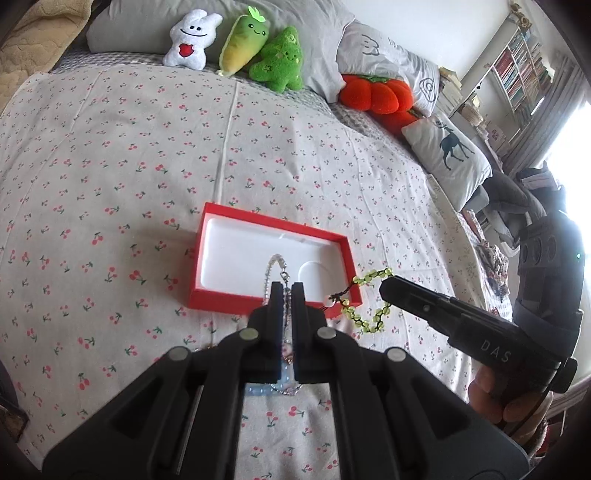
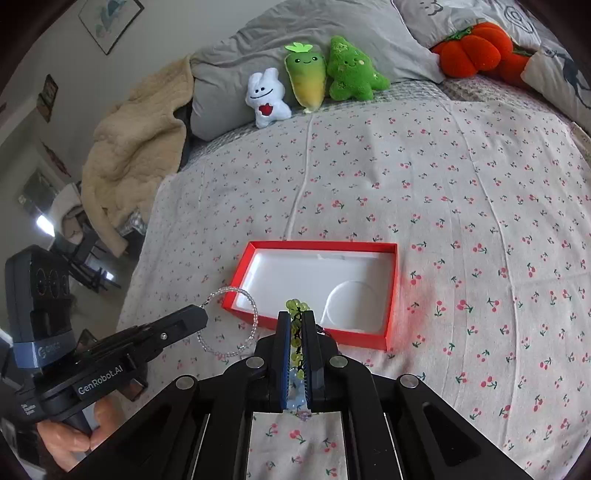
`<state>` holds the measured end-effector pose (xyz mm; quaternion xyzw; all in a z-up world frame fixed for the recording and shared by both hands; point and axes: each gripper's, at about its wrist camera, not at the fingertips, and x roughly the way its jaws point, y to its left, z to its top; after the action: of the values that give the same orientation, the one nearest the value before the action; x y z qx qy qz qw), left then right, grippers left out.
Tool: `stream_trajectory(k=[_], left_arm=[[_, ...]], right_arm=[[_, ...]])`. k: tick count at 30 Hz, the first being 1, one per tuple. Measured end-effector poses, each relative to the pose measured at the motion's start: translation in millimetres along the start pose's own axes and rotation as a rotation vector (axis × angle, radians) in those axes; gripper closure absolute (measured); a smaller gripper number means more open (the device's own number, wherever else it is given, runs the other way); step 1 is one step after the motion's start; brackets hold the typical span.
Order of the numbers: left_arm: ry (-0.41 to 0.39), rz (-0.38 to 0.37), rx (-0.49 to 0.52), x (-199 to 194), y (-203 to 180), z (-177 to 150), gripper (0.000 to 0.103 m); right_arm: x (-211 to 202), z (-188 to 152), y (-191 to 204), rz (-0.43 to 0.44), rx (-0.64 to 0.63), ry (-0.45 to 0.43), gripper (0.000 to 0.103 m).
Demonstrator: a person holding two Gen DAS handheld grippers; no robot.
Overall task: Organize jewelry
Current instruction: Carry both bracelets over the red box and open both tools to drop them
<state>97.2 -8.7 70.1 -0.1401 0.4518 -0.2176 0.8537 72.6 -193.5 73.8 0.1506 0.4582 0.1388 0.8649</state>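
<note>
L gripper (image 1: 287, 291) is clamped on a clear bead bracelet (image 1: 275, 263), jaws nearly together w/ the strand pinched between them; the loop hangs out front over the near edge of the red box (image 1: 207, 225). R gripper (image 2: 296, 319) is likewise pinched tight on a green bead bracelet (image 2: 296, 305), beads bunched between the pads and poking out at the tips. Both are held above the bed, just short of the box.

The box lies open on the cherry-print sheet (image 1: 110, 147), white insert bare, a round recess at its right end. Nothing lies between grippers and box.

Further back, well apart from the box: white plush (image 1: 192, 38), yellow-green plush (image 1: 245, 40) and green plush (image 1: 282, 59) in a row against a grey pillow (image 1: 147, 26). Red pumpkin plush (image 1: 375, 94) and deer cushion (image 1: 448, 151) off to the right, bookshelf (image 1: 517, 70) behind. Beige blanket (image 2: 136, 147) heaped at the bed's left side.
</note>
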Motion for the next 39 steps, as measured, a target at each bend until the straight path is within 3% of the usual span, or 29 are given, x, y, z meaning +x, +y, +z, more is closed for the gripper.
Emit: stream_trajectory(k=[5, 8, 14, 22, 30, 31, 34, 39], left_arm=[[-0.020, -0.068, -0.019, 21, -1, 13, 0.098], [-0.013, -0.071, -0.046, 37, 9, 17, 0.098], [0.031, 0.029, -0.077, 61, 31, 16, 0.098], [0.051, 0.119, -0.067, 74, 40, 15, 0.098], [0.049, 0.201, -0.012, 76, 35, 16, 0.097], [0.056, 0.204, -0.004, 75, 33, 16, 0.091], [0.043, 0.210, 0.031, 64, 24, 14, 0.062], [0.027, 0.238, 0.089, 45, 12, 7, 0.044]], right_arm=[[1, 15, 3, 0.004, -0.006, -0.057, 0.097], [7, 23, 4, 0.022, 0.001, -0.069, 0.097], [33, 34, 2, 0.073, 0.014, -0.054, 0.097], [72, 26, -27, -0.088, 0.008, 0.038, 0.097], [75, 23, -42, -0.133, 0.011, 0.047, 0.095], [74, 23, -43, -0.146, 0.017, 0.049, 0.094], [68, 24, -41, -0.159, 0.014, 0.054, 0.091], [48, 20, -30, -0.170, -0.025, 0.035, 0.090]])
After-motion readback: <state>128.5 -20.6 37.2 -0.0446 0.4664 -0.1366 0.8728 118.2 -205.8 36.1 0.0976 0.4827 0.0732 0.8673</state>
